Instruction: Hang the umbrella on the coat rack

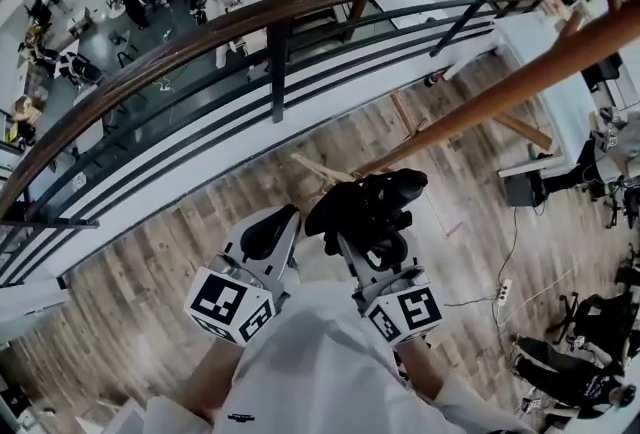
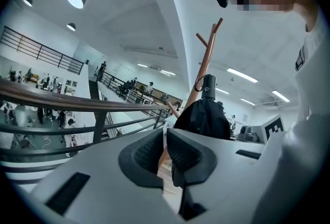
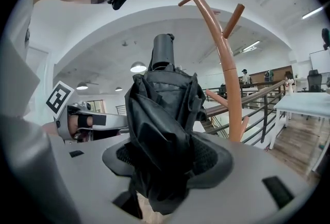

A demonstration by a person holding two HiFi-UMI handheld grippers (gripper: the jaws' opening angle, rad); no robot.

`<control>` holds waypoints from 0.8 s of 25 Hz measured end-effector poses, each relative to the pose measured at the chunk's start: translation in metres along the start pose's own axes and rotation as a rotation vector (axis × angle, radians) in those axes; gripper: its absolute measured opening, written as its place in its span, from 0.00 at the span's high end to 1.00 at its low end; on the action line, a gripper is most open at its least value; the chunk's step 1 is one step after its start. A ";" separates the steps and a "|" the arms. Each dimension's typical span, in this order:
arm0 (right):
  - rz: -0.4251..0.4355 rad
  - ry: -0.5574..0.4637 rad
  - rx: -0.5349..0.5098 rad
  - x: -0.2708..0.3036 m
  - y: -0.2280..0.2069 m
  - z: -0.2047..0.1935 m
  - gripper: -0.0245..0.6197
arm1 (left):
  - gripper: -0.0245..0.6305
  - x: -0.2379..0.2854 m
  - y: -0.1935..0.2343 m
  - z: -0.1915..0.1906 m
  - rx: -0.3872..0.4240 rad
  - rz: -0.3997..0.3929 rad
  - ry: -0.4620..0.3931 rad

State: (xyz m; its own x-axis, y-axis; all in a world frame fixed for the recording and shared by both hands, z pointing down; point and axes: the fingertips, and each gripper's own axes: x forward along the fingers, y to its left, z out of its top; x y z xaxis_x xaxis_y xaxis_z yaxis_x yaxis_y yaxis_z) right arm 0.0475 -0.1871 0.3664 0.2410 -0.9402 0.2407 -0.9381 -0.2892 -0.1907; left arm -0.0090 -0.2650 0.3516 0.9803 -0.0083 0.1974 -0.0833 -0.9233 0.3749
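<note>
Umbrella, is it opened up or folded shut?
Folded shut. The black umbrella is a crumpled bundle of fabric round its stem, canopy not spread, clamped between the right gripper's jaws.

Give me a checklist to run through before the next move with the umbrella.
1. Right tool gripping the black folded umbrella: ok, jaws clamp its fabric.
2. Left tool free to help: ok, jaws nearly together, nothing between.
3. Brown wooden coat rack ahead of the umbrella: ok.
4. Bare upper peg available: ok.
5. How the umbrella will hook on: cannot tell.
</note>
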 end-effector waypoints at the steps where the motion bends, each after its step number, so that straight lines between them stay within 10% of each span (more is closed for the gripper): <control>1: -0.006 0.003 0.002 0.008 0.000 -0.002 0.54 | 0.91 0.004 0.008 0.000 -0.005 -0.008 0.000; 20: -0.028 -0.043 -0.002 0.019 -0.005 0.083 0.54 | 0.91 0.039 -0.004 0.077 0.116 -0.116 -0.002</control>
State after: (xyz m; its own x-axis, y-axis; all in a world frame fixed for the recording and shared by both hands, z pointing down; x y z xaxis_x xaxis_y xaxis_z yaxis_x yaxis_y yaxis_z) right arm 0.0775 -0.2180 0.2930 0.2778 -0.9385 0.2049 -0.9311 -0.3155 -0.1829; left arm 0.0434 -0.2915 0.2877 0.9825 0.1000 0.1572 0.0513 -0.9564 0.2875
